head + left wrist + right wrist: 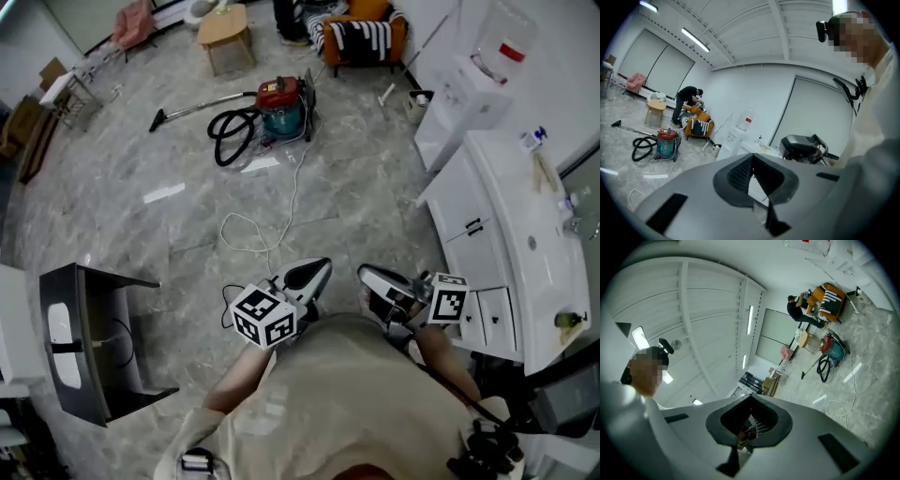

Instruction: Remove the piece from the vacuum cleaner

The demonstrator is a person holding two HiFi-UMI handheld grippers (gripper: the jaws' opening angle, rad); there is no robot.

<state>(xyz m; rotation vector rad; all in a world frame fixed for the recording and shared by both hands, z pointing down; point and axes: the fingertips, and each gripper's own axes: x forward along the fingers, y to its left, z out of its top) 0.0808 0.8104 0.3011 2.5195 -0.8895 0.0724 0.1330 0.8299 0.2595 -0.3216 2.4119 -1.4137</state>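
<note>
2 claws sit close in front of the person's chest in the head view, each with its marker cube at the rear. The left claw (317, 269) points up the picture toward the open floor (169, 234), and the right claw (367, 275) lies just beside it, to its right. In the left gripper view the left claw (752, 161) has its jaws together at the tips with nothing between them. The right gripper view shows the right claw (750, 420) the same way, jaws pressed together and empty.

The vacuum cleaner (281, 103) stands well apart from both claws, far up the marble floor. It has a red lid and a teal body. Its black hose (230, 131) lies coiled on the floor to its left, and a metal wand (202, 106) stretches further left to a dark floor nozzle (157, 120). 1 white cable (272, 220) trails from the vacuum cleaner down the floor toward the person.

A wooden stool (225, 33) and an orange armchair (361, 33) stand beyond the vacuum cleaner. A white cabinet (497, 216) runs along the right side. In the left gripper view, a second person (689, 101) bends over the armchair.
</note>
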